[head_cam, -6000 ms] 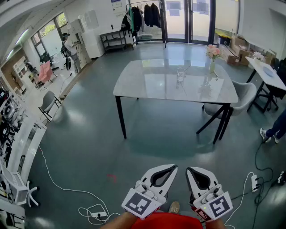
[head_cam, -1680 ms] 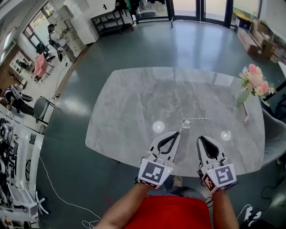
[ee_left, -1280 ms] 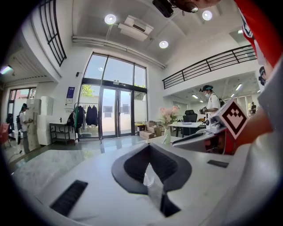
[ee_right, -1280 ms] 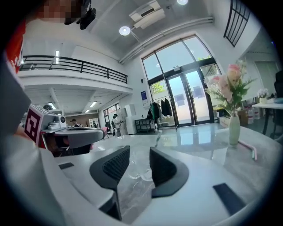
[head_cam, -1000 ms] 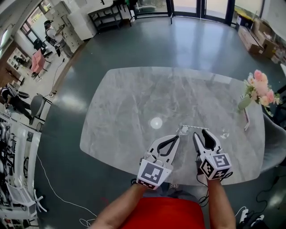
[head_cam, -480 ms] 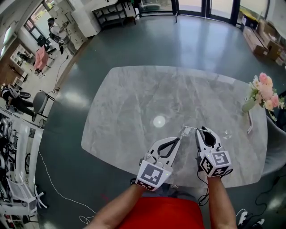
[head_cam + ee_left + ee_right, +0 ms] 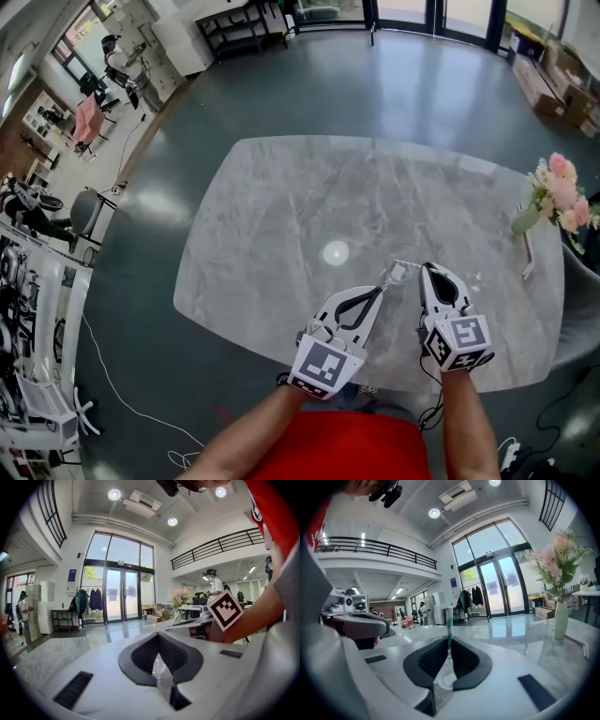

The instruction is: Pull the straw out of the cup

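Nearest me, my left tool [image 7: 379, 292] has its jaws closed on the clear cup [image 7: 394, 273], which stands on the worktop [image 7: 281, 216] at its tips. My right tool [image 7: 429, 270], just beside it, has just been closing its jaws and now pinches the green-and-white striped straw [image 7: 448, 625], which pokes up above the tips.

I judge the straw light and thin, probably paper, so it should crush or kink easily. It wants a gentle pinch on the bare length above the rim and a pull along its own line. The cup looks like glass, slick and breakable, so it needs a steady hold on its wall while the straw slides free.

Count: 2 tools, 1 cup, 1 straw in it, 1 worktop. Farther off, at the worktop's right edge, stands 1 vase [image 7: 521, 221] of pink flowers, with 1 pink stick [image 7: 577, 641] lying beside it
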`<state>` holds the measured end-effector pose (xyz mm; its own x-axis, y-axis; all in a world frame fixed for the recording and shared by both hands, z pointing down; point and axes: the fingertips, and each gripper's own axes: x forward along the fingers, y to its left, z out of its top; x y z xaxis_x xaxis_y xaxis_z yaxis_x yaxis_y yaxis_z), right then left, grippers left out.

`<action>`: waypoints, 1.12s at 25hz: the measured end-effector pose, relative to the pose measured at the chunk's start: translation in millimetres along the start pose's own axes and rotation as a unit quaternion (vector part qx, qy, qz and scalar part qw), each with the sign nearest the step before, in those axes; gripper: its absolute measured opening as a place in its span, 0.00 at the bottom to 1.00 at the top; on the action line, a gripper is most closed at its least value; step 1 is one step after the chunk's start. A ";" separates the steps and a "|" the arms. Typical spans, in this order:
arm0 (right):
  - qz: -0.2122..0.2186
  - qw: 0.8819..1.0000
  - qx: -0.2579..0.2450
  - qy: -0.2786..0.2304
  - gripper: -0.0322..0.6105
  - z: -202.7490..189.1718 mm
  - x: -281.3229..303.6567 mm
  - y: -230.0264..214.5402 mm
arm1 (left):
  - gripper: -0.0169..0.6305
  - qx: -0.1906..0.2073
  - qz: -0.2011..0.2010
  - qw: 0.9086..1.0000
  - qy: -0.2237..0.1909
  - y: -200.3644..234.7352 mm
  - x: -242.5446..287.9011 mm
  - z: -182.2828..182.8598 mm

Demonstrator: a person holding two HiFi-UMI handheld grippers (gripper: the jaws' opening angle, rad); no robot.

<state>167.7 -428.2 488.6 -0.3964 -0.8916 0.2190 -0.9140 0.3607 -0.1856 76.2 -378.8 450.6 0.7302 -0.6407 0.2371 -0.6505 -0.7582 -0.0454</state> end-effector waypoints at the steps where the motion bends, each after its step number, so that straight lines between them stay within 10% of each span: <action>1: 0.002 1.000 0.000 -0.002 0.08 2.5 -1.3 1.2 | 0.07 0.002 0.000 1.000 -0.001 -0.1 -0.4 -0.1; 28: 0.027 0.988 -0.031 -0.151 0.08 160.8 -131.7 69.1 | 0.07 -0.003 0.008 0.996 -0.094 4.0 -66.6 110.1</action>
<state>170.7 -329.8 292.9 -0.4087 -0.9085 -0.0866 -0.8997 0.4170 -0.1287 48.0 -352.5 327.8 0.7457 -0.6643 0.0502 -0.6631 -0.7474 -0.0414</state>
